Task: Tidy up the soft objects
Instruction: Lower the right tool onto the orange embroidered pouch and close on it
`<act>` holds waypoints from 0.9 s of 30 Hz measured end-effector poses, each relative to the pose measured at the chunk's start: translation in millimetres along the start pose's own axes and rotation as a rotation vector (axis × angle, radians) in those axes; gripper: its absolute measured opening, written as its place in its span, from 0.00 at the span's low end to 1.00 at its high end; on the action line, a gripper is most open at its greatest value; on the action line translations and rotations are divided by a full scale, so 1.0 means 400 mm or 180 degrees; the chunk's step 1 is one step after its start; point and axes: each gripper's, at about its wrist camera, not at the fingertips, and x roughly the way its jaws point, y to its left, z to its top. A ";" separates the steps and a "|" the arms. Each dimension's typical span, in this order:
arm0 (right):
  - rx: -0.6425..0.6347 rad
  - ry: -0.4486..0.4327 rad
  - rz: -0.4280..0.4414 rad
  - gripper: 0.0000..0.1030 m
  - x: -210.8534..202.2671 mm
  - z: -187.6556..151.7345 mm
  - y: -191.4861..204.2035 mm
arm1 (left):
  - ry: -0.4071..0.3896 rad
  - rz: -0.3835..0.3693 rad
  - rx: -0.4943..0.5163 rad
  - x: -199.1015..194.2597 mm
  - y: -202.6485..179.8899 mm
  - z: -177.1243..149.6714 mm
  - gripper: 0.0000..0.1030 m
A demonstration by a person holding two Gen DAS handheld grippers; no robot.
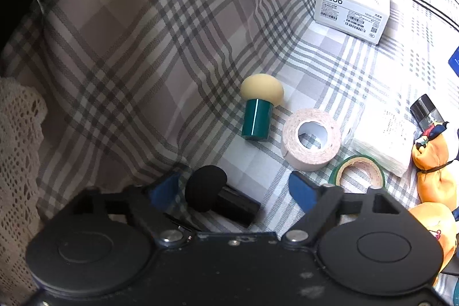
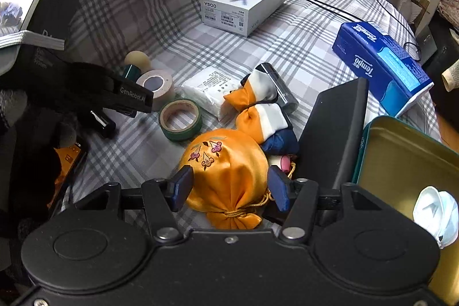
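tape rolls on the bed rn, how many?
2. The beige tape roll lies beside the green-handled sponge puff. The green-edged tape roll lies just in front of it, next to the white packet. More could be hidden behind the grippers.

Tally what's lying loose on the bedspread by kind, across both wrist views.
Mushroom sponge puffs: 2, cream on green, black
Tape rolls: 2, beige, green
Satin pouches: 2, floral orange, orange-white-navy
Boxes: 2, white, blue tissue
Cotton pad pack: 1
Total: 9
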 end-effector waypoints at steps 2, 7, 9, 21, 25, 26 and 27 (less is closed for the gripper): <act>0.0013 0.0013 0.0004 0.55 0.002 -0.003 -0.001 | 0.0033 0.0029 -0.0005 0.009 0.002 -0.001 0.82; -0.0054 0.0014 -0.0040 0.57 0.011 -0.002 0.009 | 0.0160 -0.0061 0.0045 0.044 -0.013 0.002 0.86; -0.0062 0.0022 -0.0067 0.62 0.018 -0.001 0.010 | 0.0122 -0.0050 0.0085 0.044 -0.022 0.003 0.86; -0.0040 0.0053 0.0040 0.71 0.042 -0.008 0.018 | 0.0021 -0.0016 0.0018 0.050 -0.007 0.012 0.58; -0.0213 0.0053 -0.0065 0.70 0.059 -0.015 0.039 | 0.0009 0.0009 0.0014 0.038 0.002 0.010 0.53; -0.0247 0.0053 -0.0086 0.66 0.063 -0.015 0.043 | 0.0002 0.0022 0.0017 0.036 0.002 0.010 0.52; -0.0278 0.0057 -0.0064 0.62 0.064 -0.017 0.045 | 0.0001 0.0023 0.0013 0.035 0.004 0.010 0.51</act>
